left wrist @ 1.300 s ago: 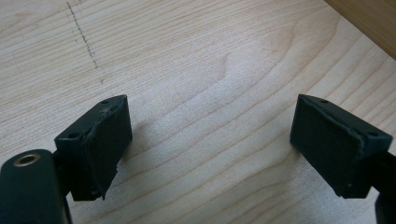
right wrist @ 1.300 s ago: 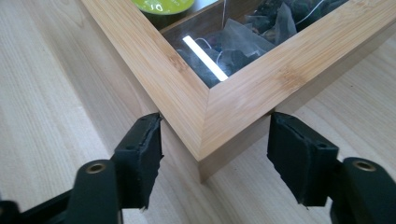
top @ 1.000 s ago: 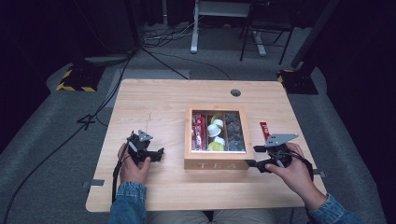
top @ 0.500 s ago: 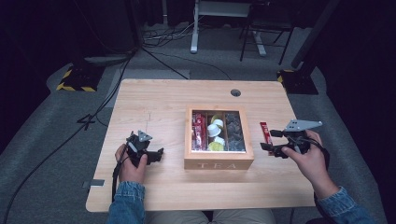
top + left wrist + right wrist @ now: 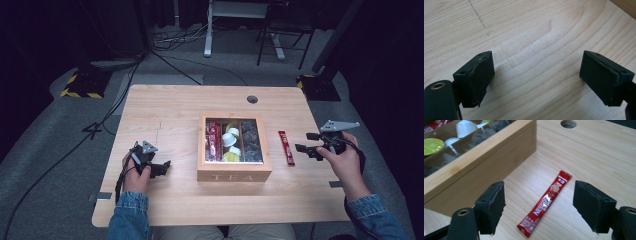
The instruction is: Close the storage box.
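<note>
1. Red sachet (image 5: 546, 204): lying flat on the bench (image 5: 165, 107), near its right edge, just beside the tea box (image 5: 234, 175).
2. Right gripper (image 5: 309, 146): jaws spread, just been opening, empty; sachet lying beyond them.
3. Left gripper (image 5: 160, 167): jaws spread, resting near the left edge.
4. Advice: pinch the sachet across its narrow width, jaws low.

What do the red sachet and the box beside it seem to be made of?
Sachet: probably thin plastic or foil film, glossy; it shines, lies flat and carries printed lettering, with crimped ends. Box: light wood, possibly bamboo, smooth matt finish; fine straight grain shows on its wall, and "TEA" is marked on its front in the high view. Table: pale wood grain, perhaps laminate.
</note>
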The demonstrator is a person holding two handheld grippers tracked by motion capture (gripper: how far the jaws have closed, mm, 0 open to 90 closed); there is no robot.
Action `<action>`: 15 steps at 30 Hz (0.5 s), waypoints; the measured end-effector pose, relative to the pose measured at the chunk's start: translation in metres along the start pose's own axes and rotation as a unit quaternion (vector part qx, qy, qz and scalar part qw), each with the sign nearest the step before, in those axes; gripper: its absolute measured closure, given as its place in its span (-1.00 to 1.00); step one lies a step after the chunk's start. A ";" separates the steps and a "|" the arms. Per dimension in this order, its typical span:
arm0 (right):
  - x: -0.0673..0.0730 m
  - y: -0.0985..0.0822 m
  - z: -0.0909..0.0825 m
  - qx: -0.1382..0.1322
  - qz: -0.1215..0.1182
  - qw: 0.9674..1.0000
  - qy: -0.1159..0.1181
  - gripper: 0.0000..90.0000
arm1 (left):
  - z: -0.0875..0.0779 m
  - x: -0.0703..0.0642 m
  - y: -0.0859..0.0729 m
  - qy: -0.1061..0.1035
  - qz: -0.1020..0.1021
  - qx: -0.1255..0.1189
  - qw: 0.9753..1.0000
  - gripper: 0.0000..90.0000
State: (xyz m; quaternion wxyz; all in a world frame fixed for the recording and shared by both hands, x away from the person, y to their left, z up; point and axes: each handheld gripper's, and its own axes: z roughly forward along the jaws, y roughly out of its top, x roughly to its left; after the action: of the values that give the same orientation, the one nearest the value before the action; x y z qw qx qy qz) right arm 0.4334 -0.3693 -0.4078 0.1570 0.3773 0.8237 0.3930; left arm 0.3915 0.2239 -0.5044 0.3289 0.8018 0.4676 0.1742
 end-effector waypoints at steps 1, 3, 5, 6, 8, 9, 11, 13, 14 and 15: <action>-0.005 -0.004 0.001 -0.004 0.004 1.000 0.003 -0.42 | 0.000 0.001 0.000 0.000 0.001 -0.001 1.000 -0.71; -0.012 -0.012 0.003 -0.012 0.011 1.000 0.008 -0.42 | -0.001 0.002 -0.001 -0.001 0.002 0.001 1.000 -0.71; -0.018 -0.020 0.005 -0.021 0.011 1.000 -0.001 -0.42 | -0.002 0.002 -0.001 -0.001 0.002 0.001 1.000 -0.71; -0.020 -0.024 0.007 -0.023 0.009 1.000 -0.004 -0.42 | -0.002 0.003 -0.002 -0.001 0.002 0.002 1.000 -0.71; -0.026 -0.032 0.014 -0.018 0.018 1.000 0.002 -0.42 | -0.003 0.004 -0.003 -0.001 0.004 0.004 1.000 -0.71; -0.029 -0.033 0.017 0.001 0.013 1.000 0.008 -0.42 | -0.003 0.003 -0.003 0.000 0.000 0.000 1.000 -0.71; -0.034 -0.037 0.018 0.008 0.012 1.000 0.006 -0.42 | -0.003 0.004 -0.003 0.000 0.000 0.000 1.000 -0.71; -0.037 -0.042 0.021 0.013 0.018 1.000 0.006 -0.42 | -0.003 0.004 -0.003 0.000 0.000 0.000 1.000 -0.71; -0.039 -0.046 0.024 0.018 0.022 1.000 0.003 -0.42 | -0.003 0.004 -0.003 0.000 -0.001 0.000 1.000 -0.72; -0.040 -0.048 0.026 0.021 0.024 0.999 0.001 -0.42 | -0.003 0.004 -0.003 0.000 0.000 0.001 1.000 -0.72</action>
State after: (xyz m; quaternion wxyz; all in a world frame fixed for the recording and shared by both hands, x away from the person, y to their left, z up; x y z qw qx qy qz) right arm 0.4504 -0.4051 -0.4631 0.1388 0.3996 0.8226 0.3799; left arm 0.3896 0.2298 -0.5044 0.3284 0.8023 0.4672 0.1737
